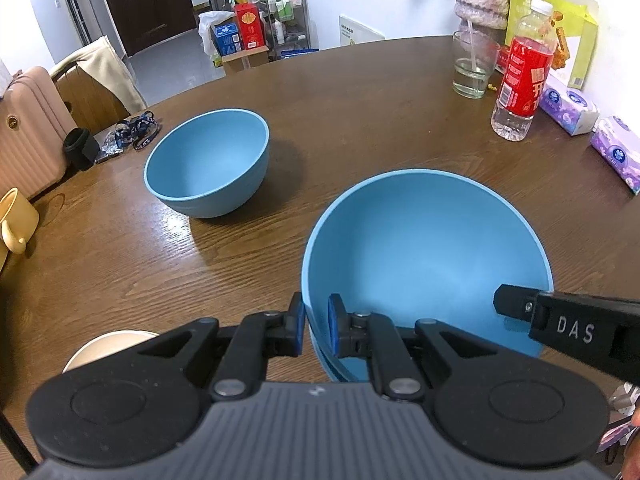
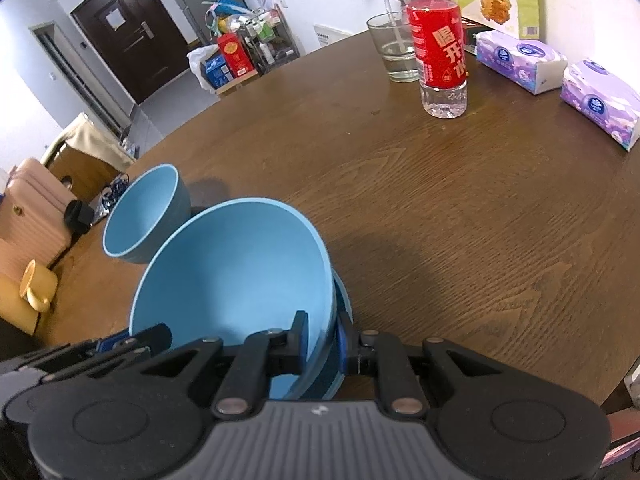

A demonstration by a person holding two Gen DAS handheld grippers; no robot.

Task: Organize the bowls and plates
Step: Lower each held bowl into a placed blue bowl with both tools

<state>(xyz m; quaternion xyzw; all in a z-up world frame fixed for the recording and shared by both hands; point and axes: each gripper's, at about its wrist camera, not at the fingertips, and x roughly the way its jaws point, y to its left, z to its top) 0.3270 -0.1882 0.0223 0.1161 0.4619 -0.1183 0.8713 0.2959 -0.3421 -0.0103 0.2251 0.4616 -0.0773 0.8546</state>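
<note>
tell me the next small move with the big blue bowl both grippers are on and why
Probably carry the big blue bowl left and forward to above the smaller blue bowl. The left gripper and right gripper each straddle its rim, and the smaller bowl sits upright and empty on the table, likely ready for stacking.

The left gripper [image 1: 317,326] is matte black with blue pads [image 1: 296,318], silver pivot screws, a ribbed grey base behind the fingers, and white "DAS" lettering on the right gripper [image 1: 520,308].
</note>
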